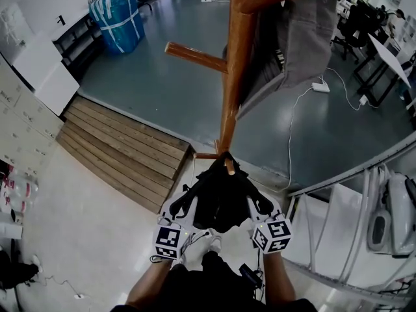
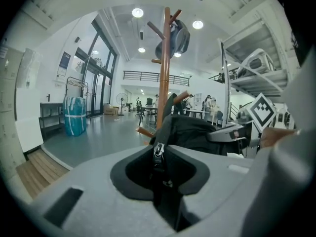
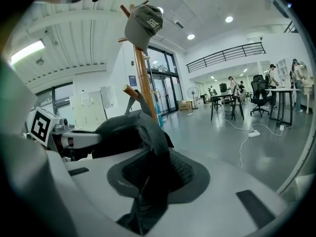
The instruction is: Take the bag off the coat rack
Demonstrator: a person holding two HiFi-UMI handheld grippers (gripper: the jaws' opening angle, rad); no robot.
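Grasp done, lift pending: left gripper (image 1: 184,205) and right gripper (image 1: 261,205) both clamp the black bag (image 1: 220,203), apparently not yet unhooked from the coat rack (image 1: 233,77) low peg (image 1: 229,166).

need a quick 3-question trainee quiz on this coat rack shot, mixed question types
1. Multiple choice: what hangs at the top of the coat rack? A) umbrella B) grey cap C) scarf
2. True or false: the left gripper is empty.
3. Fill in: the right gripper is shut on the ___ bag.
Key: 1 B. 2 False, its jaws are closed on the bag by the zipper. 3 black.
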